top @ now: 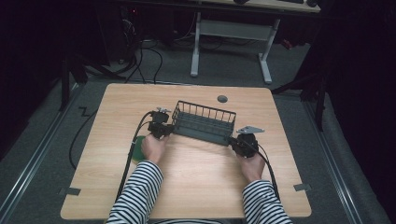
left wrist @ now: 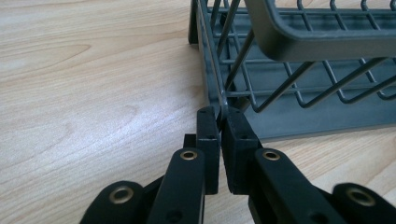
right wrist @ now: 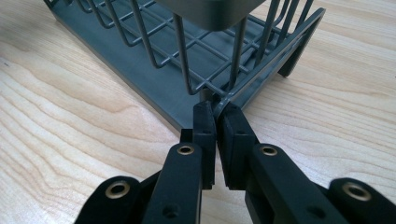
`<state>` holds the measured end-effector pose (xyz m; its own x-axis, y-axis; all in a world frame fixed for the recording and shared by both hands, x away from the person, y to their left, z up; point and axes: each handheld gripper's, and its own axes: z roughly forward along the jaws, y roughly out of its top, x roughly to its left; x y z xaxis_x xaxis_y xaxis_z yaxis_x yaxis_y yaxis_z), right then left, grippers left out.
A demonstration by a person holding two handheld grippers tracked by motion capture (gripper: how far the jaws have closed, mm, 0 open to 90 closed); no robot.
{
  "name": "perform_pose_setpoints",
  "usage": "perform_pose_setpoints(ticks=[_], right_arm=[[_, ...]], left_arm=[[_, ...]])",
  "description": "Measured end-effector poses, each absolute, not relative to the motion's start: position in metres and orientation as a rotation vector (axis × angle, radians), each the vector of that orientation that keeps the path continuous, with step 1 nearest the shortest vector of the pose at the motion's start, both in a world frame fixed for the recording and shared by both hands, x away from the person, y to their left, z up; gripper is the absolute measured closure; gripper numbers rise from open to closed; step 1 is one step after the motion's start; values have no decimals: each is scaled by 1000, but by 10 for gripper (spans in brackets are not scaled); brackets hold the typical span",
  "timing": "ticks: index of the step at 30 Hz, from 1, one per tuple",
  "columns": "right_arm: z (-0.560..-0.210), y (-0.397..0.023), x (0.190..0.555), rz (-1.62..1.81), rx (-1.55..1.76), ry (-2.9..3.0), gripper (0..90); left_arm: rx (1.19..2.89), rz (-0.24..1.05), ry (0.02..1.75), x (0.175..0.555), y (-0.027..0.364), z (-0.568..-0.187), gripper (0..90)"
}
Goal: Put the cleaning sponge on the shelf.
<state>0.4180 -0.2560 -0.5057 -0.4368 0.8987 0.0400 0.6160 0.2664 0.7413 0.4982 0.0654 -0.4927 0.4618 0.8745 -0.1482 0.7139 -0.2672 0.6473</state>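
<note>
A dark grey wire dish rack (top: 204, 122) stands in the middle of the wooden table. My left gripper (top: 169, 130) is at the rack's left end, its jaws shut on a thin wire of the rack's end frame (left wrist: 220, 100). My right gripper (top: 235, 141) is at the rack's right near corner, and in the right gripper view its jaws pinch the corner wire of the rack (right wrist: 219, 103). Both grippers (left wrist: 219, 116) (right wrist: 217, 112) lie low over the table, and the rack rests flat on the wood.
A green round object (top: 137, 152) lies under the left hand near the table's left side. A grey cable grommet (top: 222, 99) sits at the table's far edge. Cables trail from both grippers toward the near edge. A white desk frame (top: 231, 35) stands on the floor beyond.
</note>
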Motion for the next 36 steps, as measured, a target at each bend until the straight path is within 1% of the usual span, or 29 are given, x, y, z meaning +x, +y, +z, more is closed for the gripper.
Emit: perform_pose_setpoints(ticks=[12,26,33,34,35,36], right_arm=[[-505,-253,404,993,1338,2190,860],[-505,-248,377,1011,1297,2239,858],[-504,-246,372,1010,1270,2259,857],[-505,-247,372,1020,1287,2264,799],[-505,-247,372,1020,1287,2264,799],[-507,-249,372,1025,1319,2261,664]], left_arm=[[2084,301,1328,479,71,-490,865],[2107,278,1318,452,81,-488,864],[2104,282,1309,447,84,-489,862],[2103,271,1309,447,85,-489,853],[2096,262,1314,447,85,-489,853],[2081,254,1318,445,87,-487,791]])
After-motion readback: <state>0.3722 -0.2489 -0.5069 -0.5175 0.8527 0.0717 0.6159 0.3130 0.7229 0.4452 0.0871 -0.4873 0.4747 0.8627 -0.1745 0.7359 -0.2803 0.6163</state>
